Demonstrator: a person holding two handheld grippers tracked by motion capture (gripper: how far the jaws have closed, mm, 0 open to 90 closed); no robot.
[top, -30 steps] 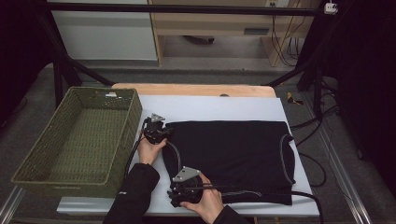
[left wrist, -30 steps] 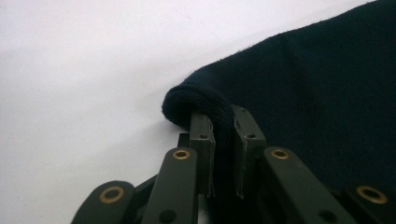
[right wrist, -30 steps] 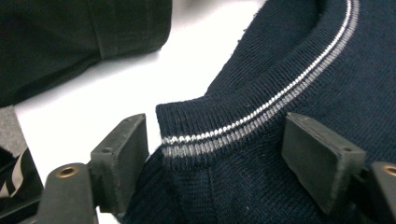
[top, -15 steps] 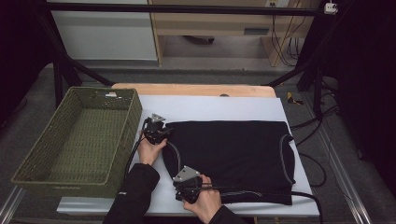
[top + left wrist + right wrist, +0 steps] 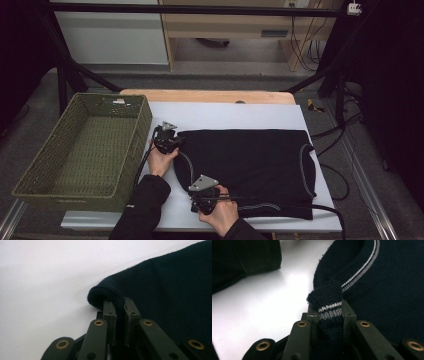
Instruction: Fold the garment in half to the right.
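Two tongs now grip one dark navy knitted sweater with grey-white striped trim (image 5: 250,170) at its left edge, as it lies flat on the white surface (image 5: 235,116).

The right tongs (image 5: 202,205) have just been closing, and the right gripper view shows the striped hem pinched up between their jaws; a second ago they stood wide beside the cloth. The left tongs (image 5: 175,145) are clamped on a rolled fold of the plain edge (image 5: 107,293) at the far left corner, unchanged over that second. With both corners of that side held, the garment looks ready to be lifted or folded over, though nothing has yet left the surface. The woven green rectangular basket (image 5: 82,150) stands just left of the sweater, with nothing in it.
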